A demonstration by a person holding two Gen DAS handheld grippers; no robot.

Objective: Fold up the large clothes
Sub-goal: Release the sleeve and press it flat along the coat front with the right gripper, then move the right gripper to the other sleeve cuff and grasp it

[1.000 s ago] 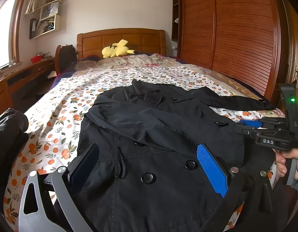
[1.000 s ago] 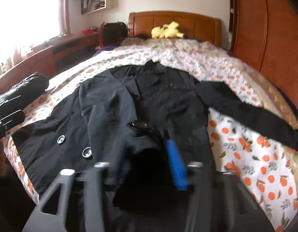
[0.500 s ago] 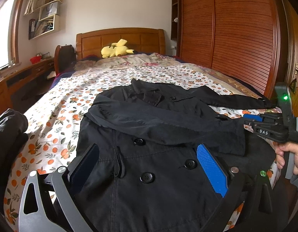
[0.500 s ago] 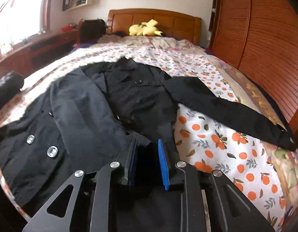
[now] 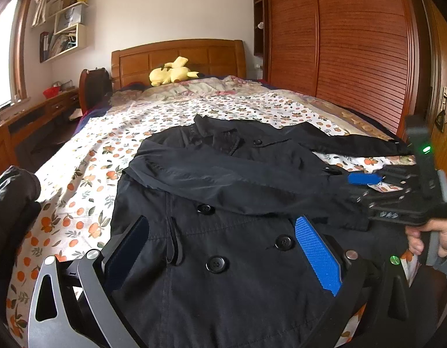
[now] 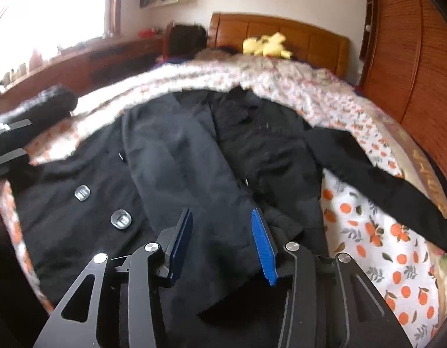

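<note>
My right tongs (image 6: 220,243) are opening over the folded sleeve of the black buttoned coat (image 5: 223,203) on the floral bed (image 5: 87,156), apparently clear of it. Left tongs (image 5: 223,249) open: withdraw level, avoiding snags.

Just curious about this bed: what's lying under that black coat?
Under the coat lies the orange-print sheet, showing all round it. One sleeve is folded across the coat's front. Whatever else lies beneath is covered.

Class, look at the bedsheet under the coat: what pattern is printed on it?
Small oranges with green leaves on white bedsheet, clearest in the left wrist view.
</note>
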